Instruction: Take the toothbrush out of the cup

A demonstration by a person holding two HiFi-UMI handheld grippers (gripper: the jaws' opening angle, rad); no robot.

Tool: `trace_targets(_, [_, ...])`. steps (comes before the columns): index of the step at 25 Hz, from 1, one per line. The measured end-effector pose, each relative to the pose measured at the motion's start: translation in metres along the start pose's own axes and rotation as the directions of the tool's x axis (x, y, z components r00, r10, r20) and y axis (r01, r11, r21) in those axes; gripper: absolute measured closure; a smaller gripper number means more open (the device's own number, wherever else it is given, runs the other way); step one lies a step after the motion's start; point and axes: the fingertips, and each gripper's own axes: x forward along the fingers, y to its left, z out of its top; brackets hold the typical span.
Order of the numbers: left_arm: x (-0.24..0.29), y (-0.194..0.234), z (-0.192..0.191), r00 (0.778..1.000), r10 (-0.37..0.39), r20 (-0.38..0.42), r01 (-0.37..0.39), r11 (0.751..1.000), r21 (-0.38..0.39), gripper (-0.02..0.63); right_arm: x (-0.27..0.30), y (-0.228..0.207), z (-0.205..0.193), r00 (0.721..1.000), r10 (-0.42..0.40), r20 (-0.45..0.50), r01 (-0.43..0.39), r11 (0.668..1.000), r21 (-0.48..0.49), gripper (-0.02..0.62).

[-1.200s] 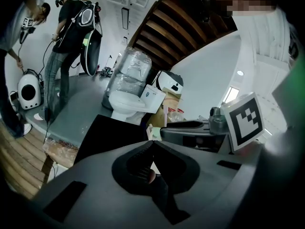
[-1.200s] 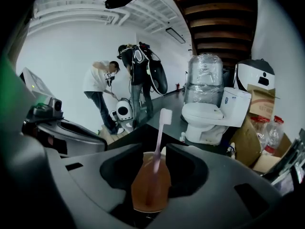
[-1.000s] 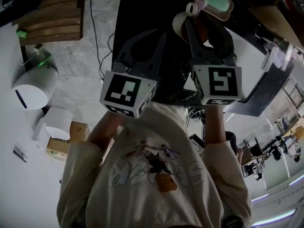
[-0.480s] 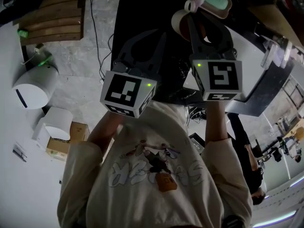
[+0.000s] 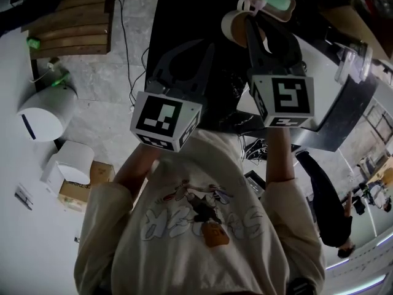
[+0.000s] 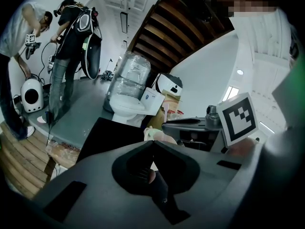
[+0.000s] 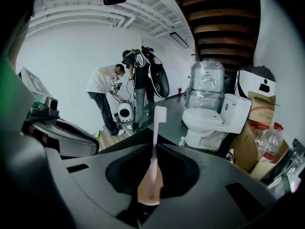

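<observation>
Toothbrush (image 7: 157, 128): pink, upright, bristle head uppermost. Lower end looked to sit inside the cup (image 5: 233, 26), and the handle ran up between the right jaws.
Cup: tan, standing on the dark surface (image 5: 184, 11) directly under the right jaws. Neither gripper held it.
Right hand-held gripper (image 7: 155, 146): jaws had just been closing and were pinching the toothbrush handle low, just above the cup. Judged a low grip so a straight lift keeps the brush from swinging.
Left hand-held gripper (image 6: 152, 142): tips pressed together, off to the side, apart from the cup. A dark shape showed in the opening behind the tips, not identifiable. Probably parked clear of the lift path.
Stage: grasp made, lift not yet begun.
Risk: with the cup unsteadied, a brush dragging on the rim could tip it.
</observation>
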Motion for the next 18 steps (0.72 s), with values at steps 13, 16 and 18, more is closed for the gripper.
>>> trace_targets(13, [-0.025, -0.018, 0.005, 1.000, -0.008, 0.025, 0.007, 0.999, 0.049, 0.591, -0.038, 0.007, 0.018, 0.992, -0.046, 0.114, 0.041, 0.998, 0.044, 0.539])
trace_targets(16, [-0.030, -0.022, 0.008, 0.999, -0.016, 0.034, 0.014, 0.998, 0.061, 0.591, -0.049, 0.008, 0.026, 0.987, -0.065, 0.148, 0.060, 0.998, 0.038, 0.538])
trace_targets(18, [-0.034, -0.026, 0.010, 0.999, -0.021, 0.040, 0.018, 0.998, 0.065, 0.591, -0.057, 0.010, 0.031, 0.983, -0.075, 0.166, 0.069, 0.997, 0.039, 0.539])
